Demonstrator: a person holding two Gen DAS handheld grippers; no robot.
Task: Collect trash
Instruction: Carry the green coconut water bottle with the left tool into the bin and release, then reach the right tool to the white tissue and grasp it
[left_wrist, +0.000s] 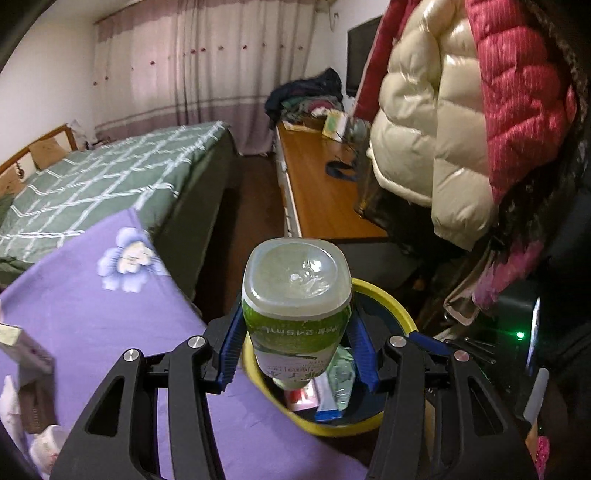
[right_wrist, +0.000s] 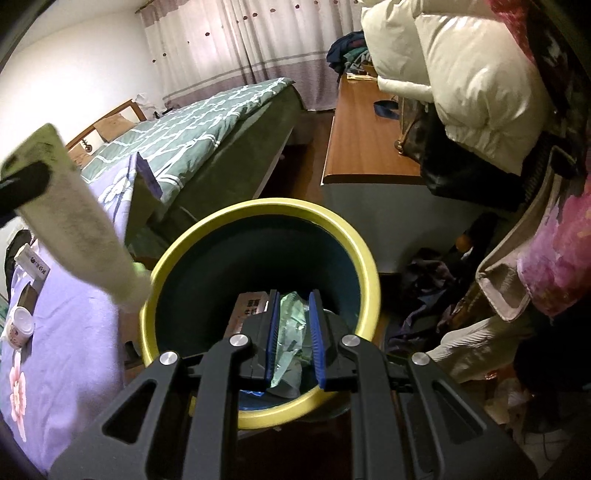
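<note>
Black linkage arms fill the bottom of the left wrist view, and the left gripper has its blue fingers clamped on a green-labelled plastic bottle, base end facing the camera, cap end pointing down and away. That bottle hangs right over the near-left part of the yellow-rimmed trash bin at lower centre, and inside the bin lie a red-and-white wrapper, a blue-and-white packet and a crumpled pale-green plastic bag.

Over to the right wrist view: the right gripper sits above the bin, its blue fingers close together and pinching the pale-green plastic bag, which hangs between them inside the bin's mouth. A cardboard box shows deeper in the bin, just left of the fingers. At the left of this frame the bottle appears blurred, slanting down with its neck just at the bin's left rim.

Purple flowered bedding fills the lower left of the left wrist view, carrying a small white box at the far left edge. A paper cup rests on the same bedding at the left edge of the right wrist view. Behind, a green checked bed, a wooden worktop and a cream puffer jacket hanging at upper right.
</note>
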